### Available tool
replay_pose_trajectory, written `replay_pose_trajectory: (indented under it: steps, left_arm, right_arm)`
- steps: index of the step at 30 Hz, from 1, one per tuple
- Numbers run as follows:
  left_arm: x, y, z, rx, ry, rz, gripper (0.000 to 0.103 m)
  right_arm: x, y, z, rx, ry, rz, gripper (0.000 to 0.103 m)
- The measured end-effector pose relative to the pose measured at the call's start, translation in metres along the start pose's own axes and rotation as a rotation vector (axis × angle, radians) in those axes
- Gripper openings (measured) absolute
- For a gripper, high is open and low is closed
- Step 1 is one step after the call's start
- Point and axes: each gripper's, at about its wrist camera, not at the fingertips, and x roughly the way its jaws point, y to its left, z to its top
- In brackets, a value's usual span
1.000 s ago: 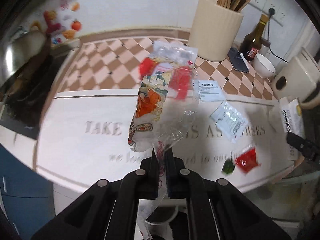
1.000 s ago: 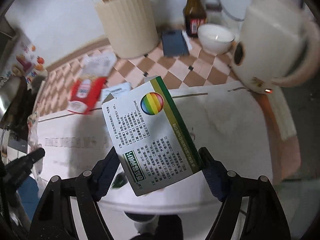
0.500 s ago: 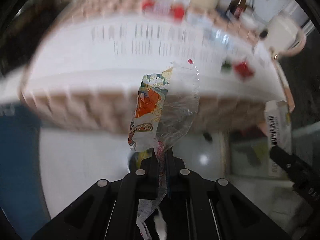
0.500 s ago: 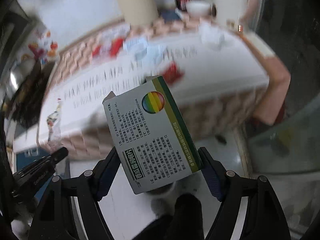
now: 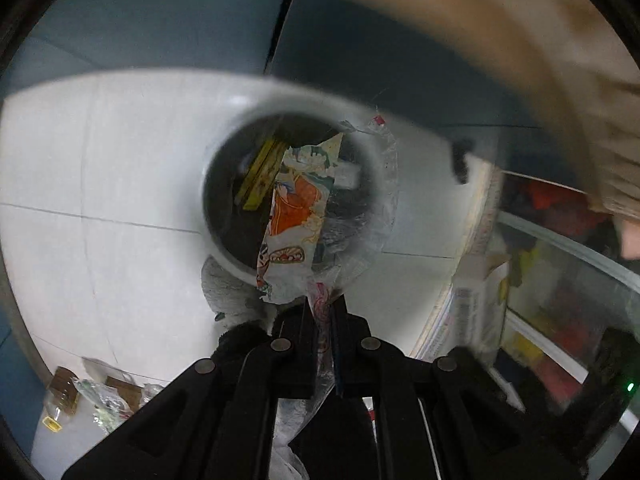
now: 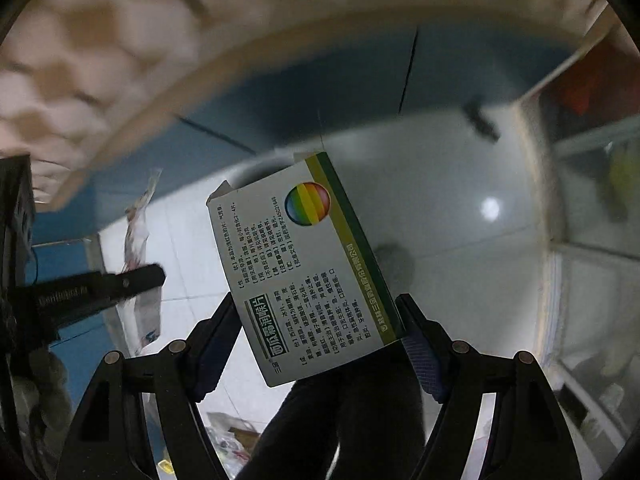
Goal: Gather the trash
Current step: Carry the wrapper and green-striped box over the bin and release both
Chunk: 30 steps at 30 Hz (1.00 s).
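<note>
My left gripper (image 5: 322, 312) is shut on a clear plastic snack wrapper (image 5: 298, 216) with an orange and green print, held over the mouth of a round white trash bin (image 5: 224, 140) on the floor. The bin holds dark contents and a yellow packet (image 5: 260, 172). My right gripper (image 6: 320, 320) is shut on a white and green medicine box (image 6: 296, 264) with a rainbow circle, held above the floor. The left gripper and its wrapper (image 6: 140, 240) show at the left of the right wrist view. The box hides most of the bin there.
The floor is white tile (image 5: 100, 160) below blue cabinet doors (image 5: 160, 32). The table's cloth edge (image 6: 100, 60) hangs overhead. A glass-fronted shelf (image 5: 560, 300) stands at the right. Loose wrappers and scraps (image 5: 92, 396) lie on the floor at lower left.
Both grippers have swung down from the tabletop to the floor. The bin is now right under the left gripper's wrapper. Both holds are unchanged.
</note>
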Motion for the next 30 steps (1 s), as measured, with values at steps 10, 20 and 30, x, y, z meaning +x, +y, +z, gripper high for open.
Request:
replay_pose_trajectory:
  steps: [10,20,30]
  left_arm:
    - [0.118,0.028,0.040,0.022,0.098,0.055,0.029]
    - [0.089,0.043,0.029,0.005,-0.001,0.067,0.103]
    - [0.003,0.040,-0.027,0.065,-0.200,0.319,0.103]
  right_arm:
    - [0.188,-0.019,0.009,-0.013,0.157,0.001,0.078]
    - [0.207,0.001,0.018,-0.081,0.196,0.026,0.103]
    - [0.144,0.015,0.010,-0.094,0.104,-0.067,0.103]
